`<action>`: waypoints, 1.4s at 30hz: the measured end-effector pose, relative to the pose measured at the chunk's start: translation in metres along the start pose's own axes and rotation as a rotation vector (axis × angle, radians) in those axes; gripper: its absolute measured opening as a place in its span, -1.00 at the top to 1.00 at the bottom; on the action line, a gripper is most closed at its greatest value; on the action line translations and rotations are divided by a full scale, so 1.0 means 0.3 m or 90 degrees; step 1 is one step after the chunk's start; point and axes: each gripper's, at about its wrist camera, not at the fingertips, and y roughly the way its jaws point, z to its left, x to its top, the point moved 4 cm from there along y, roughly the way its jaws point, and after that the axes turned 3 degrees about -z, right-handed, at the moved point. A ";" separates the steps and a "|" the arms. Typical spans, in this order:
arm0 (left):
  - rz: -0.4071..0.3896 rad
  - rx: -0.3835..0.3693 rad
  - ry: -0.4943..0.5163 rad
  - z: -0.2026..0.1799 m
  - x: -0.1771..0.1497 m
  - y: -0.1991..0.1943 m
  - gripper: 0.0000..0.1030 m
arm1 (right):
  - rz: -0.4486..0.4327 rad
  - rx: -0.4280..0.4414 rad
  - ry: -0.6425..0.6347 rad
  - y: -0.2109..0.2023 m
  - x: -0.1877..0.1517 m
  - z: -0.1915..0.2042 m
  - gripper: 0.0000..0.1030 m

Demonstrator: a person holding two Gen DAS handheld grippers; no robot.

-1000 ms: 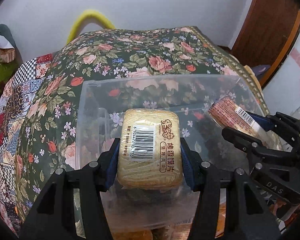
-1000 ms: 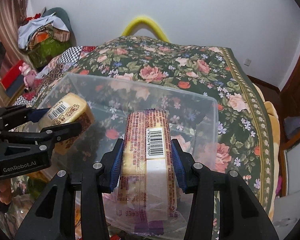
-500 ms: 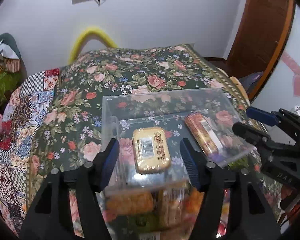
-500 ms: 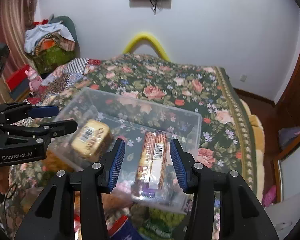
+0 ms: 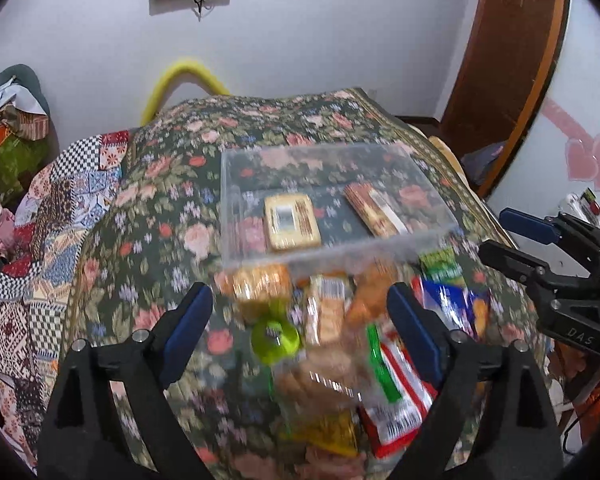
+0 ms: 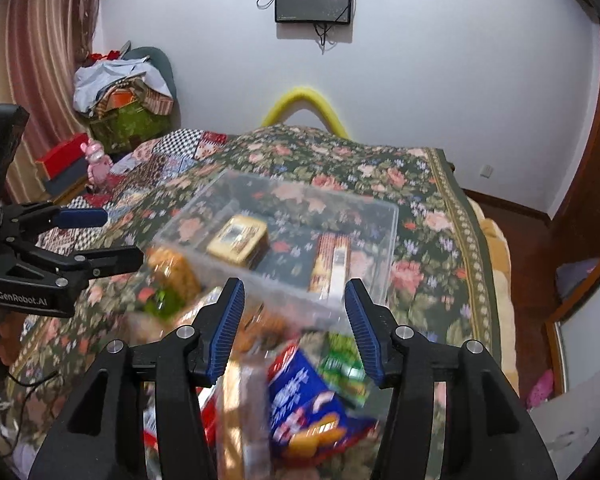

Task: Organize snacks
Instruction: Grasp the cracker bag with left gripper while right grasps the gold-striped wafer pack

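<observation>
A clear plastic bin [image 5: 236,200] [image 6: 388,240] sits on a floral bedspread. Inside lie a yellow biscuit pack [image 5: 291,222] [image 6: 238,240] and a long brown-striped biscuit pack [image 5: 374,210] [image 6: 332,260]. A blurred pile of loose snacks lies in front of the bin: an orange pack [image 5: 260,286], a green roll [image 5: 275,340], a blue bag [image 5: 452,304] [image 6: 308,404], a red-and-white bag [image 5: 400,396]. My left gripper [image 5: 300,326] is open and empty above the pile. My right gripper [image 6: 294,330] is open and empty, also over the pile.
The bed's right edge [image 6: 496,280] drops to a wooden floor beside a brown door [image 5: 508,48]. A patchwork quilt [image 5: 40,248] covers the bed's left side. Piled clothes [image 6: 120,92] and a pink toy [image 6: 98,160] stand at the far left by the wall.
Both grippers let go of their packs inside the bin, opened, and drew back and up. The two packs now lie in the bin, and the loose snack pile has come into view.
</observation>
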 end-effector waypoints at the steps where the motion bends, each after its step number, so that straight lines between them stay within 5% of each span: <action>1: 0.004 -0.003 0.000 -0.006 -0.018 -0.002 -0.78 | 0.005 0.002 0.001 -0.002 -0.013 0.006 0.05; 14: 0.083 -0.051 -0.033 -0.067 -0.236 0.082 -0.83 | 0.082 0.038 0.033 0.009 -0.226 0.054 0.05; 21: 0.107 -0.036 -0.043 -0.057 -0.273 0.153 -0.83 | 0.116 0.060 0.058 0.044 -0.296 0.067 0.05; 33: 0.072 -0.031 -0.057 -0.049 -0.245 0.213 -0.82 | 0.125 0.075 0.079 0.100 -0.317 0.094 0.14; 36: 0.043 -0.044 -0.034 -0.059 -0.238 0.193 -0.56 | 0.124 0.077 0.086 0.097 -0.317 0.081 0.29; 42: 0.031 -0.044 -0.003 -0.080 -0.236 0.176 -0.39 | 0.112 0.070 0.094 0.082 -0.307 0.070 0.32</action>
